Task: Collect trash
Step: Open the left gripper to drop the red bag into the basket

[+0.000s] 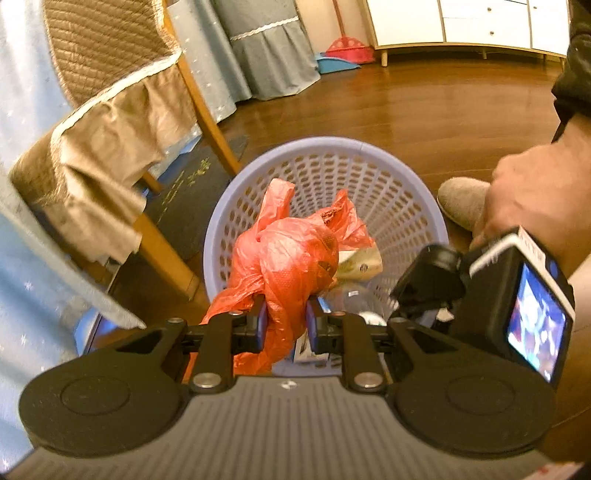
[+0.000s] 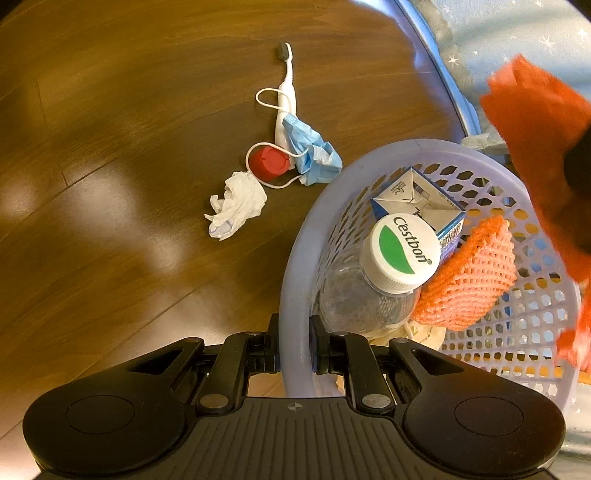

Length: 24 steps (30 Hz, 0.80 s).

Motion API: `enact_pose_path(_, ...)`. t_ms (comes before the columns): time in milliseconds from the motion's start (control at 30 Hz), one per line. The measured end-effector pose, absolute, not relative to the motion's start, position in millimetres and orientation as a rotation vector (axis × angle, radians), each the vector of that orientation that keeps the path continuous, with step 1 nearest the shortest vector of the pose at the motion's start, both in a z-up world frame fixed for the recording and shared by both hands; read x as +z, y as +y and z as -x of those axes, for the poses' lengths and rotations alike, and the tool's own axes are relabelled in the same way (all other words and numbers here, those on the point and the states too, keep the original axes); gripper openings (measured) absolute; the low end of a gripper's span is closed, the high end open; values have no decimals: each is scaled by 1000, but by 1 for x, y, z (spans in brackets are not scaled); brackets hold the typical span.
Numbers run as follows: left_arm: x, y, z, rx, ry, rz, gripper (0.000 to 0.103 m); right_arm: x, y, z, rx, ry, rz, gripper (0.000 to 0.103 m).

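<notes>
My left gripper (image 1: 285, 325) is shut on a crumpled orange plastic bag (image 1: 291, 258), held above the lavender perforated basket (image 1: 424, 192). In the right wrist view my right gripper (image 2: 295, 352) is shut on the basket's rim (image 2: 295, 295). Inside the basket lie a clear bottle with a white and green cap (image 2: 400, 253), a blue and white carton (image 2: 421, 201) and an orange foam net (image 2: 469, 273). The orange bag (image 2: 535, 122) hangs blurred at the upper right. On the wooden floor lie a crumpled tissue (image 2: 238, 205), a red cap (image 2: 267, 162), a blue face mask (image 2: 314, 151) and a white toothbrush (image 2: 286, 96).
A wooden chair with a tan quilted cover (image 1: 110, 122) stands left of the basket, with blue starry cloth (image 1: 22, 92) beside it. A person's hand (image 1: 539, 192) holds the right gripper's camera body (image 1: 517, 306). A slippered foot (image 1: 461, 199) is right of the basket. White drawers (image 1: 472, 22) line the far wall.
</notes>
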<state>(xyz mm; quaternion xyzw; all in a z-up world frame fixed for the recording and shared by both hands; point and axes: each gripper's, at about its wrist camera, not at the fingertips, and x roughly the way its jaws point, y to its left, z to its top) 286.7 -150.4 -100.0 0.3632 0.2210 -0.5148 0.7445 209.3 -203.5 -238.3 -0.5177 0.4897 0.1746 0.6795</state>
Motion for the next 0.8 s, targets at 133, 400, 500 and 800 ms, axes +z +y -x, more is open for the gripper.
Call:
enact_pose_path(133, -99, -160, -288, -1145, 479, -793, 18, -237, -207, -207, 390, 1098, 1160, 10)
enact_pose_path(400, -100, -180, -292, -1184, 474, -789, 19, -234, -211, -207, 389, 1094, 1133, 10)
enact_pose_path(500, -101, -189, -294, -1208, 475, -792, 19, -234, -213, -207, 387, 1092, 1126, 10)
enact_pose_path(800, -100, -194, -297, -1206, 444, -748, 57, -230, -215, -207, 387, 1091, 1117, 10)
